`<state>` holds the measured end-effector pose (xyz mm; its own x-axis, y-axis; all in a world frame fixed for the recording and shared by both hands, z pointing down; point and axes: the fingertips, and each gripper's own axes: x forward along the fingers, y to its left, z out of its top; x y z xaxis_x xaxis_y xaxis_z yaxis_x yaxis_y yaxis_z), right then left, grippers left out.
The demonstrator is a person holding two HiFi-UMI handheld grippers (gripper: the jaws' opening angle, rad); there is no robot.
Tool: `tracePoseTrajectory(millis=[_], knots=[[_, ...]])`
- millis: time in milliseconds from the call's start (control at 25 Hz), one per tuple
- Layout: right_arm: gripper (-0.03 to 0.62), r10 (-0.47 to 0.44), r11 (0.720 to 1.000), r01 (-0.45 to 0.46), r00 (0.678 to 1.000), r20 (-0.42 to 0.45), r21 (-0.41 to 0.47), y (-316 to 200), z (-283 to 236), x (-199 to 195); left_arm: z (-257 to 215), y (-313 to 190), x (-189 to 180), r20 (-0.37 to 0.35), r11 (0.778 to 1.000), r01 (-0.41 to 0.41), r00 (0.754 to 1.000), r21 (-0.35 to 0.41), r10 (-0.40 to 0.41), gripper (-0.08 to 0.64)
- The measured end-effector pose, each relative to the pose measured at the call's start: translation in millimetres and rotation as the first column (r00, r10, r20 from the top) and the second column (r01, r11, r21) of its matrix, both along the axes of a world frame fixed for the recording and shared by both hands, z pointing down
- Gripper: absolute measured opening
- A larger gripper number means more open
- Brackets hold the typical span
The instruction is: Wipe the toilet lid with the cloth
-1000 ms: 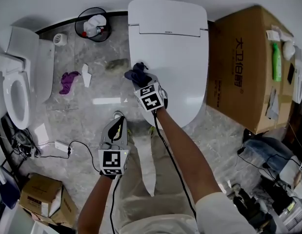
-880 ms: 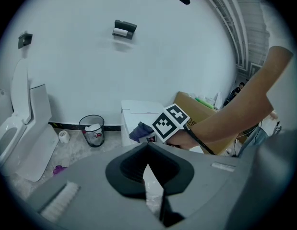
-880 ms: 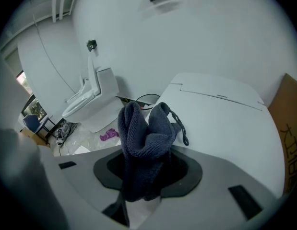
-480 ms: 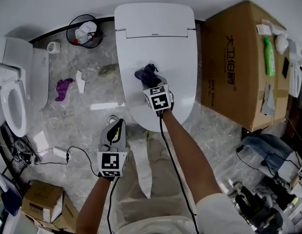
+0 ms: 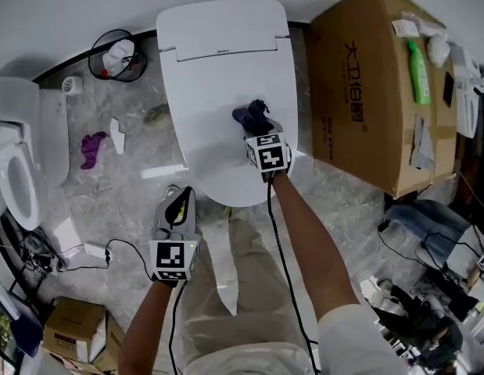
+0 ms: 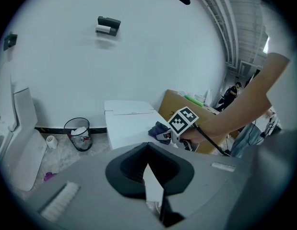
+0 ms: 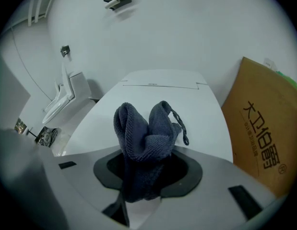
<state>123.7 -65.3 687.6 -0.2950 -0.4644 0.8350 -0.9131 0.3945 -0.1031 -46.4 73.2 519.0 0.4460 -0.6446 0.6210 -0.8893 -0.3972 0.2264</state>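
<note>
At the left, over the grey floor just near the toilet, the left hand-held gripper has its jaws brought together with nothing between them. The white toilet lid lies closed in the middle, and over its right near part the right hand-held gripper has its jaws closed on the dark blue cloth, which stands bunched up beyond the jaws with a small loop hanging at its right side. Further right, a cardboard box stands just beside the toilet.
</note>
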Motion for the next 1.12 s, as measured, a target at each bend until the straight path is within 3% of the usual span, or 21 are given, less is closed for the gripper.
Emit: tracePoseTrajectory(millis=[440, 800, 960, 1120], knots=[[0.153, 0.125, 0.992, -0.128, 0.988, -0.09, -0.018, 18, 3, 109, -2, 6, 8, 0.018, 1.0, -0.02, 1.0, -0.013, 0.02, 0.002], [0.156, 0.317, 0.946, -0.322, 0.941, -0.119, -0.025, 32, 1, 166, -6, 5, 8, 0.001, 1.0, -0.014, 1.0, -0.01, 0.014, 0.002], [0.155, 0.447, 0.893, -0.449, 0.889, -0.096, 0.0, 33, -10, 184, -12, 2, -8, 0.008, 1.0, -0.009, 1.0, 0.005, 0.009, 0.002], [0.158, 0.404, 0.915, -0.402, 0.912, -0.065, 0.047, 32, -36, 159, -19, 2, -30, 0.006, 1.0, 0.021, 1.0, 0.019, -0.021, 0.002]])
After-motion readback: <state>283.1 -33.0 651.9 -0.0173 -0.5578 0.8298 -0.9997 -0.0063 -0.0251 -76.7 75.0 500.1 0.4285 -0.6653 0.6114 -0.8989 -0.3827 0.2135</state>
